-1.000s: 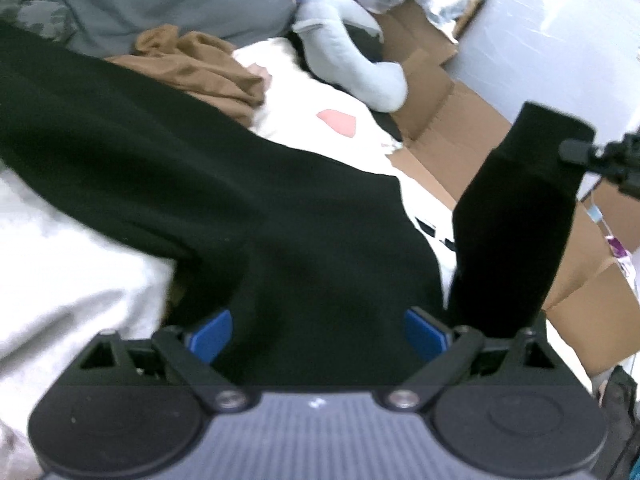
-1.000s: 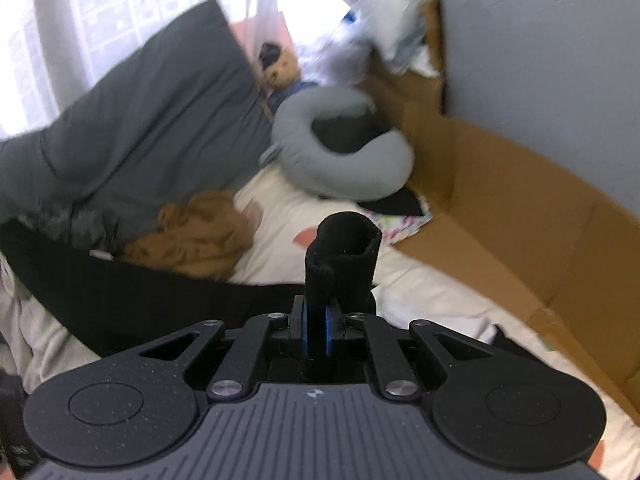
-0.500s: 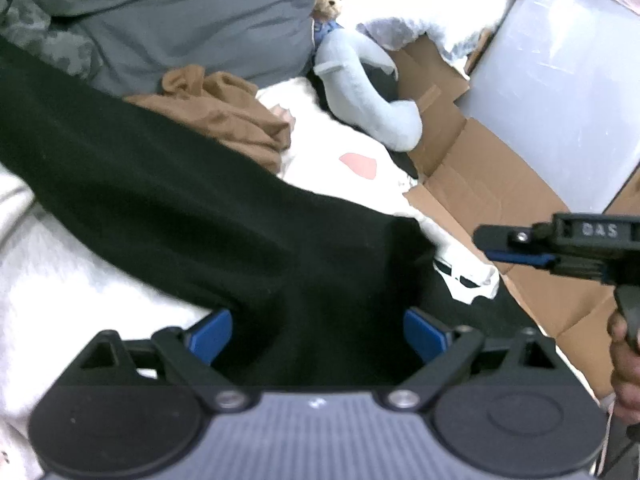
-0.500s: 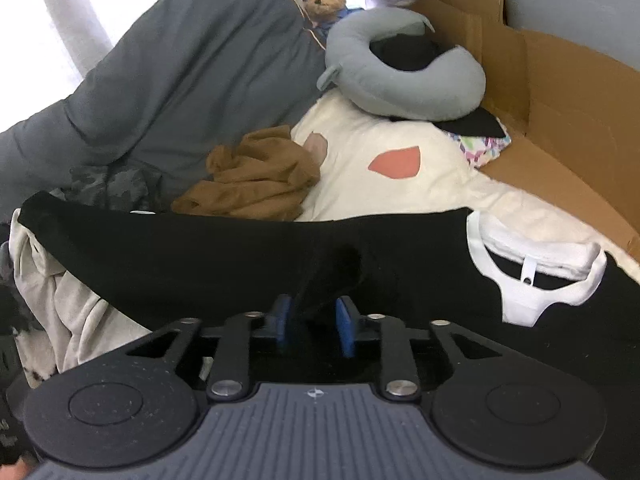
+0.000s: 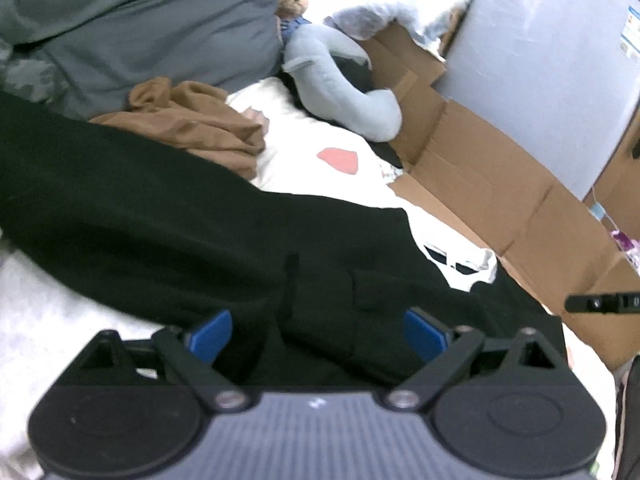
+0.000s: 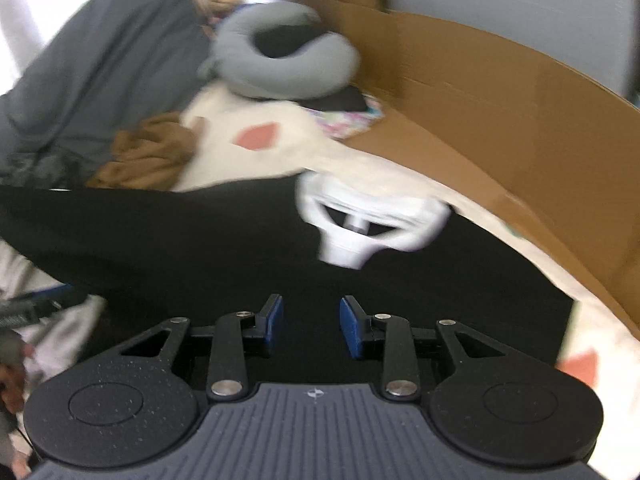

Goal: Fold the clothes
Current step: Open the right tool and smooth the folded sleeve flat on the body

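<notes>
One black top [image 6: 208, 236] with a white ribbed collar [image 6: 372, 220] lies flat on the cream bedding [image 6: 248, 160], its long axis running side to side, collar toward the cardboard [image 6: 500, 120]. Two grippers over it: left gripper [image 5: 318, 334] spread wide, right gripper [image 6: 311, 326] partly parted, neither pinching cloth. One crumpled brown garment [image 5: 192, 132] and one soft grey U-shaped neck pillow [image 6: 288, 56] sit further back.

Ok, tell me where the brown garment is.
In both wrist views the brown garment lies crumpled at upper left, just beyond the black shirt, against the grey pillow.
</notes>
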